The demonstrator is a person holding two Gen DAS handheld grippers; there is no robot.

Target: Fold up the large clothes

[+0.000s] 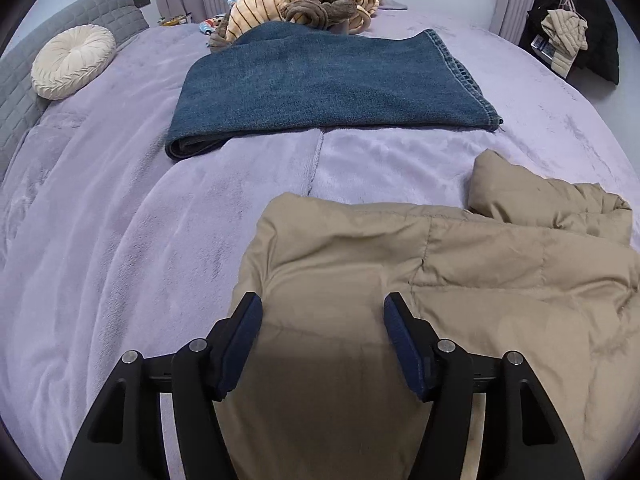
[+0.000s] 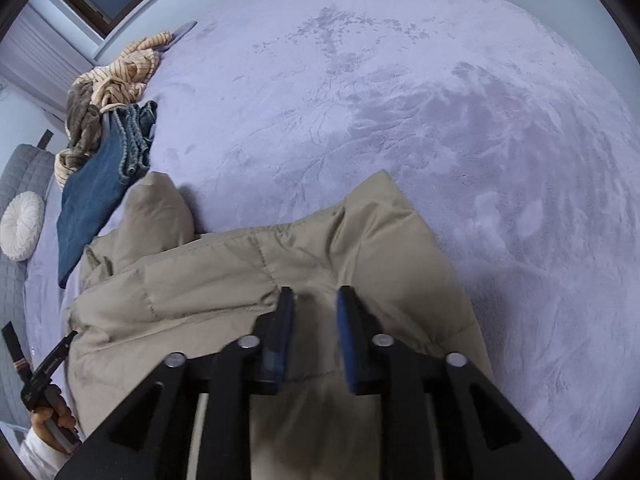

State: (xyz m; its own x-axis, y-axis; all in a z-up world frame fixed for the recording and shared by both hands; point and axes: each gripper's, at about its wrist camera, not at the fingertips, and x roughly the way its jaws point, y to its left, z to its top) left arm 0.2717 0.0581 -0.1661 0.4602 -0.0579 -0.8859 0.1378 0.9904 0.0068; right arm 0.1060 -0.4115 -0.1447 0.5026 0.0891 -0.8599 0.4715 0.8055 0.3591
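The left gripper (image 1: 322, 307) hovers wide open over the coat (image 1: 460, 280). The right gripper (image 2: 313, 300), fingers half open, holds nothing. Jeans (image 1: 320, 92) lie at 12 o'clock on the bed (image 1: 120, 240).

I see the tan puffer jacket (image 1: 440, 280) lying crumpled on the lavender bed cover (image 1: 120, 240), near the cover's near edge. Its quilted fabric is bunched, and one padded part, a sleeve I think, sticks up and points toward the middle of the bed. Farther in I see the blue jeans (image 1: 320, 84) lying flat, folded over on themselves, hem ends to one side, well apart from the jacket in my left view.
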